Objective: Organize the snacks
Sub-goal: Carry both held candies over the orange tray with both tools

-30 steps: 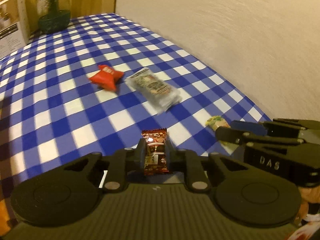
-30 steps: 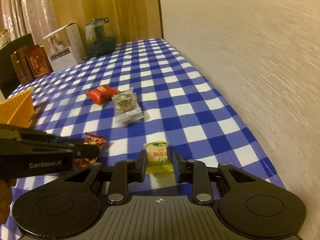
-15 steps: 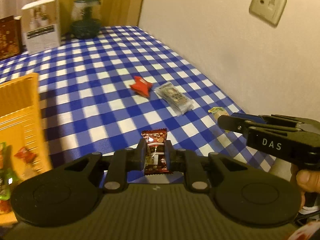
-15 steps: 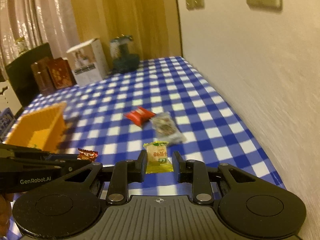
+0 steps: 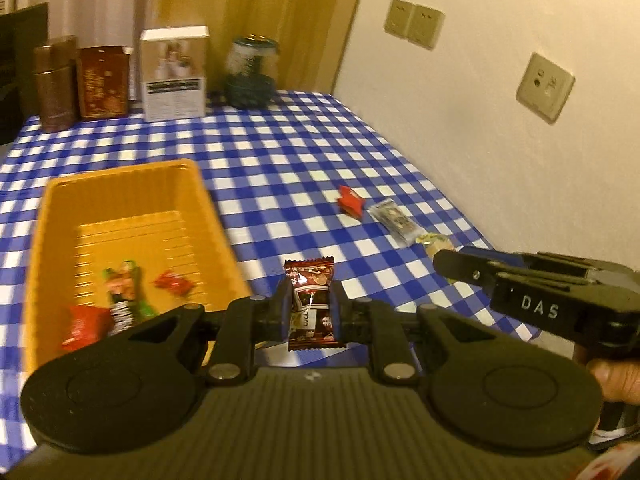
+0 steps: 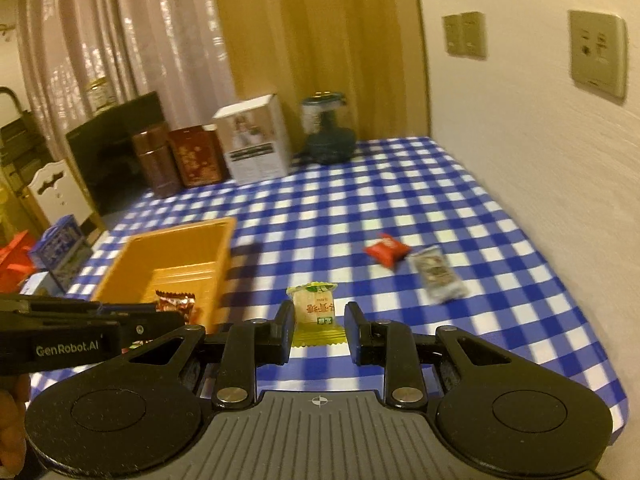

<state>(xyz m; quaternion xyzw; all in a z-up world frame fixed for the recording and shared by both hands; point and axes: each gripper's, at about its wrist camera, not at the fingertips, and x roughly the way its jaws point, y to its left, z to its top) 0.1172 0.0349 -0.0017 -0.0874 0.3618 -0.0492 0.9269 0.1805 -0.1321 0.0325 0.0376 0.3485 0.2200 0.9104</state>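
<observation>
I hold a brown snack packet [image 5: 310, 307] upright in my left jaws, which are clamped tight on its sides, and a yellow snack packet [image 6: 314, 312] in my right jaws, which stand narrow, though their pads show a sliver of gap at the wrapper, so the hold looks light. I judge both are carried clear of the table [image 6: 440, 184] so that I can drop them into the orange bin [image 5: 132, 184], where a few wrapped snacks [image 5: 124, 300] already lie.

A red packet [image 6: 386, 249] and a clear packet [image 6: 438, 276] lie just beside each other on the checked cloth, near the wall, not yet gathered.

My left camera looks down into the bin and shows its contents; my right camera sees only the bin's outer wall and far inside, but it shows my left gripper [image 6: 160, 316] with the brown wrapper poking out near the bin's rim. My left camera shows the right gripper [image 5: 444, 260] from the side.
</observation>
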